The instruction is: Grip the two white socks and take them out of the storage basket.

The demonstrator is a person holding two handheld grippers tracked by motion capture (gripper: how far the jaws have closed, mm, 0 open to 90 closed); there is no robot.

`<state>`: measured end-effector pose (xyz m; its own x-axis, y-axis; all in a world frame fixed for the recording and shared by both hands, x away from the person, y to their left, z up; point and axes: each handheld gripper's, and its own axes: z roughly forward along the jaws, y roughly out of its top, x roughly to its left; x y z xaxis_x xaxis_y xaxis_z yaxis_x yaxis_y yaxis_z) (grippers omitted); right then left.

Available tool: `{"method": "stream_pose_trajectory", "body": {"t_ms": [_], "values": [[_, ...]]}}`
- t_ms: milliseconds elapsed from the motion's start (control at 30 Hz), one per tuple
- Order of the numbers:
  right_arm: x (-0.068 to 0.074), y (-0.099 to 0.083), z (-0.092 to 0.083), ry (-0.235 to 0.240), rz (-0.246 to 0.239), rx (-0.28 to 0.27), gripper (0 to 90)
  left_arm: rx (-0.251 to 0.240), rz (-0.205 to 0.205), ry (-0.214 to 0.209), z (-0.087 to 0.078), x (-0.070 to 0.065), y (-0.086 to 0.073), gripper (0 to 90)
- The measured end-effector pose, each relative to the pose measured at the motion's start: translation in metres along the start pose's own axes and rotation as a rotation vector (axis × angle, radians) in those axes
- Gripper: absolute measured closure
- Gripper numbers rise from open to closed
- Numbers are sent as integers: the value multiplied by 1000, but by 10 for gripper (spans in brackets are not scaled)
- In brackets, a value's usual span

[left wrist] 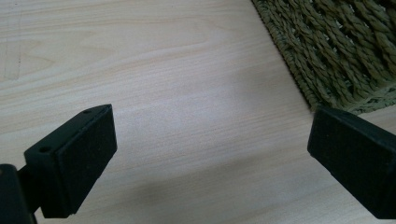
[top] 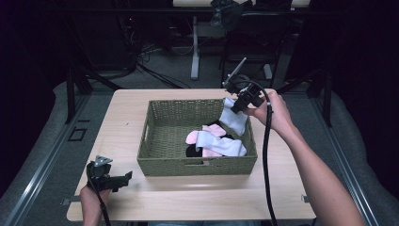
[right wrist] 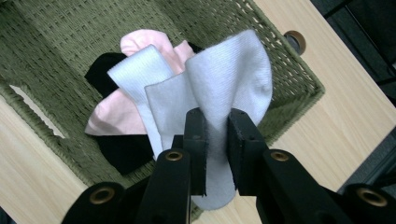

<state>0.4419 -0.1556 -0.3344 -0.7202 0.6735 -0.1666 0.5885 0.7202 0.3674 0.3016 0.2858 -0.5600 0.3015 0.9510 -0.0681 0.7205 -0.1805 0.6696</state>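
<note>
**White sock pinched above the basket**

My right gripper (right wrist: 217, 154) has its jaws clamped on a white sock (right wrist: 229, 79), the fabric squeezed flat between the two black pads and fanning out past them. In the high view my right gripper (top: 240, 104) is up over the far right corner of the green woven basket (top: 162, 141), and the white sock (top: 234, 118) hangs from it, drooping down inside the basket's right end.

Below it, on the basket's floor, lies a small heap: a second white sock (top: 221, 145) stretched across the top, a pink sock (top: 203, 136) under it, and a black sock (top: 192, 151) showing at the edges. In the right gripper view that same heap sits behind the sock I hold, the pink sock (right wrist: 116, 114) and the black sock (right wrist: 119, 151) partly covered by the other white sock (right wrist: 140, 77). Whether the hanging sock touches the heap I cannot tell.

My left gripper (top: 107, 176) lies low on the pale wooden worktop (top: 122, 110) near the front left corner, just beside the basket's front left corner and not touching it. Its jaws stand wide apart with nothing between them; in the left gripper view there is bare worktop (left wrist: 187, 93) between the pads, with the basket (left wrist: 345, 46) at the upper right.
</note>
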Motion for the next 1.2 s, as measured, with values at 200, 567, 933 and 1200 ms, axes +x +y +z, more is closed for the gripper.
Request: {"method": "stream_pose_trajectory", "body": {"t_ms": [200,567,933,1200], "values": [[-6,-6,-6,-9,22,-11,790,0,-1,1,0,0,0,14],[-26,-27,-20,-47,87,-35,790,5,4,0,0,0,0,15],[-45,-49,-30,-79,145,-39,790,5,4,1,0,0,0,14],[-61,-65,-29,-94,190,-31,790,3,3,0,0,0,0,14]]}}
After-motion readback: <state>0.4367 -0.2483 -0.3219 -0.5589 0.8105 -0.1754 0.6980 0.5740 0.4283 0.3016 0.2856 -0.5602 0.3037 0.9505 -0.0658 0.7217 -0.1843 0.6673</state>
